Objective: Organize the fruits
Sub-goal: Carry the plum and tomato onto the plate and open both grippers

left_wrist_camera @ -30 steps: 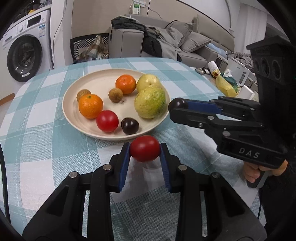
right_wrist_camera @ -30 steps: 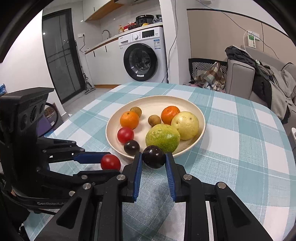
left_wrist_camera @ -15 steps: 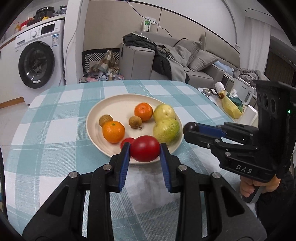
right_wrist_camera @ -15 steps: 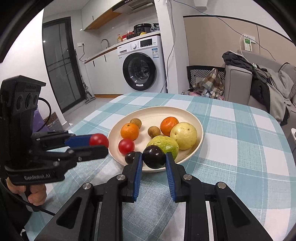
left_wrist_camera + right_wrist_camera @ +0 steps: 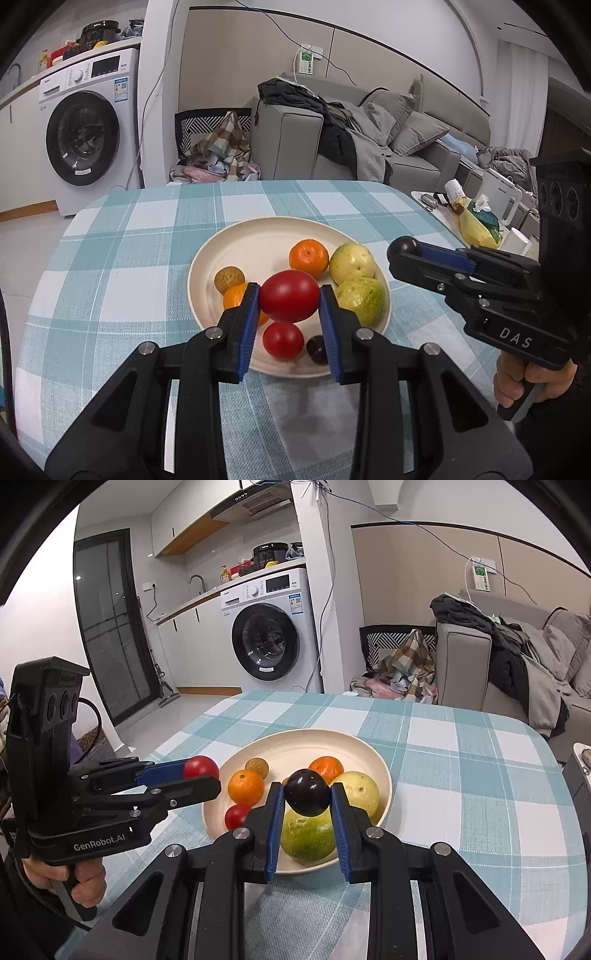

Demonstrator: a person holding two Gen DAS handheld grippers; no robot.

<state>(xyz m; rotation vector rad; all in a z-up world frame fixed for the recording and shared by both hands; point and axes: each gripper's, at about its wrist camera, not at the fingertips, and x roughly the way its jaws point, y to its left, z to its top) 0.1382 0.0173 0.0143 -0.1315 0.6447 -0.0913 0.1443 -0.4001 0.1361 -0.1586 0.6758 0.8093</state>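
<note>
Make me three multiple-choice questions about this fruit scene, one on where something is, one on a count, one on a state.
1. Where do the two pale green guavas lie?
A. on the cream round plate
B. on the checked teal tablecloth
C. on the sofa

2. How many orange tangerines are on the plate?
A. one
B. two
C. four

3. What does the left gripper hold?
A. nothing
B. a banana
C. a red tomato

Answers: 1 A, both sit inside the rim. 2 B, one near, one far. 3 C, the jaws clamp its sides, while the right gripper holds a dark purple plum.
</note>
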